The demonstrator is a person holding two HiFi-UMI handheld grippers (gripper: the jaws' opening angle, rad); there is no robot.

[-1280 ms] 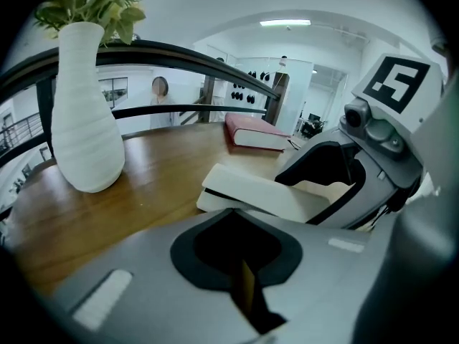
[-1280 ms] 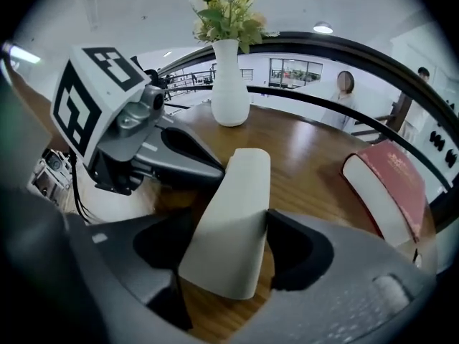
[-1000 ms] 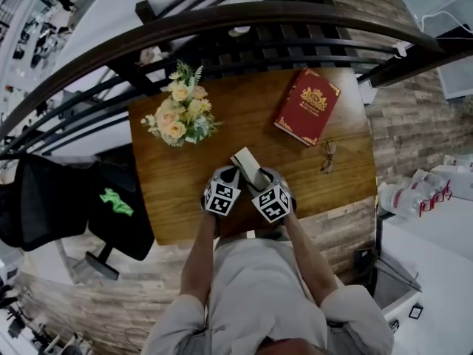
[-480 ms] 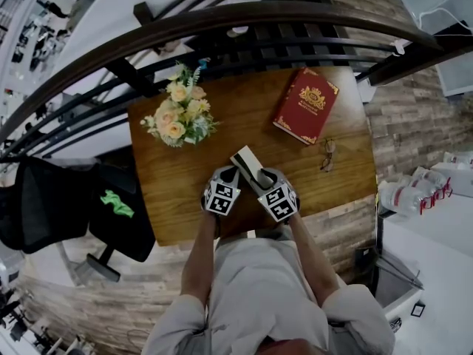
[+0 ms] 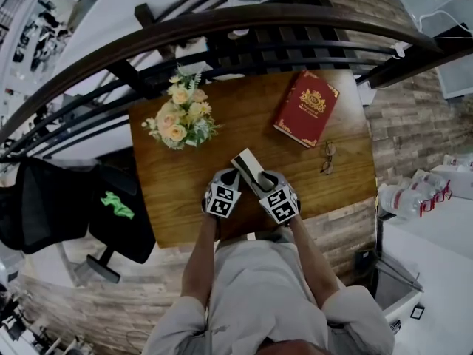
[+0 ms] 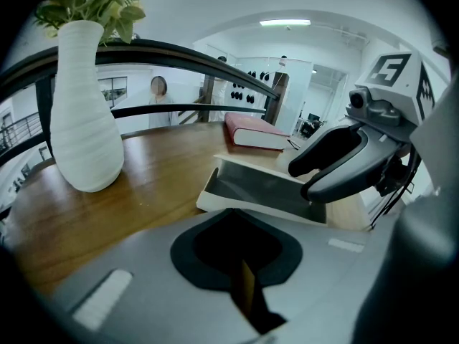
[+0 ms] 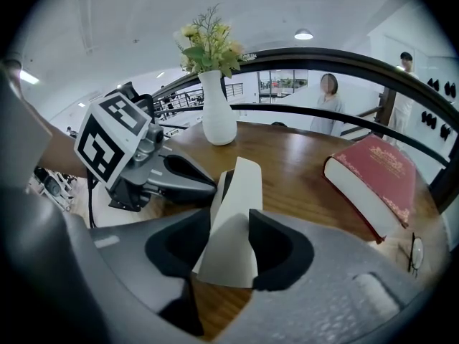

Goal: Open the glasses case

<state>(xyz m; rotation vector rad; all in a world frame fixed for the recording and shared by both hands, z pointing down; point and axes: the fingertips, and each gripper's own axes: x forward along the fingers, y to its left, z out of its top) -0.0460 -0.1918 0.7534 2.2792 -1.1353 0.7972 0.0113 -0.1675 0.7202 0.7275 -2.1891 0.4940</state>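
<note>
The cream glasses case [image 5: 247, 165] lies near the table's front edge, its grey inside [image 6: 262, 192] showing in the left gripper view. Its cream lid [image 7: 237, 192] stands up between the jaws of my right gripper [image 7: 228, 246], which are closing with the pads against it. From above, the right gripper [image 5: 264, 177] sits at the case's near right end. My left gripper [image 5: 230, 174] is just left of the case, its jaws [image 6: 233, 217] together with nothing in them. In the right gripper view, the left gripper's tip [image 7: 190, 178] rests beside the case's side.
A white vase of flowers [image 5: 179, 117] stands at the table's back left. A red book [image 5: 307, 106] lies at the back right, with a pair of glasses [image 5: 327, 156] near the right edge. A dark curved railing [image 5: 259, 21] runs behind the table, and a black chair [image 5: 74, 205] is at the left.
My right gripper's marker cube has shifted slightly to the right and rolled a little. The left gripper and the case have stayed where they were.
</note>
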